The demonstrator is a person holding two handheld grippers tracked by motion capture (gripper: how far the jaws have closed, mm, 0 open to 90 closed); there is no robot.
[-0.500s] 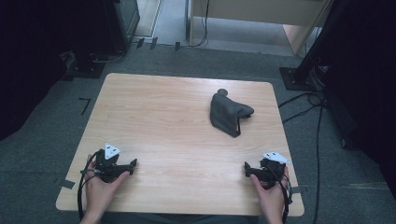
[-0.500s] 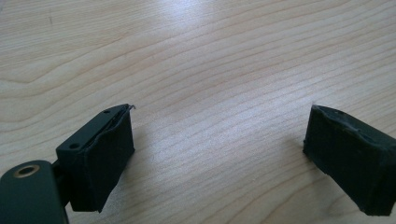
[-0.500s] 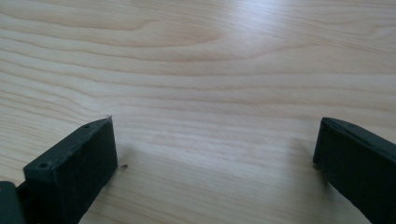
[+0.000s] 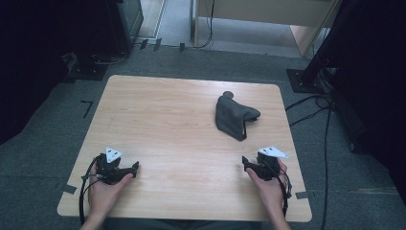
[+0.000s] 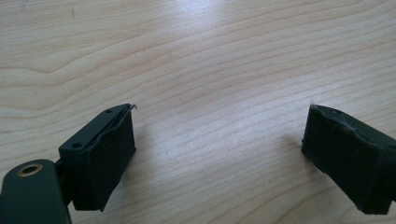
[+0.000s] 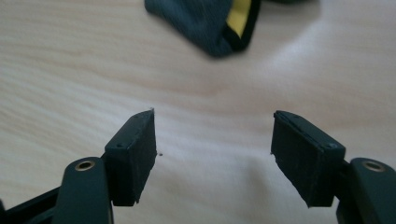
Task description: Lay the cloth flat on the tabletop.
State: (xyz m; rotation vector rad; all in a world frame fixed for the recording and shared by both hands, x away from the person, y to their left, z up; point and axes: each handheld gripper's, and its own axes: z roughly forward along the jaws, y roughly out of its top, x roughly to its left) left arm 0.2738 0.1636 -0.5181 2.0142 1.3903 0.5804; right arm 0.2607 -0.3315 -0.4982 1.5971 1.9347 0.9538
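Dark grey crumpled cloth with a yellow lining (image 4: 234, 116) lies on the pale wooden table (image 4: 182, 124), toward its far right side, and against the picture half a second back nothing has shifted, so the work looks not yet begun. Left gripper (image 4: 135, 166) rests near the table's front-left corner, jaws apart and empty. Right gripper (image 4: 244, 163), front-right, points roughly toward the cloth, jaws parted on nothing, well short of it.

Dark cloth (image 6: 210, 25) blurred, its upper part beyond right gripper view's top edge.
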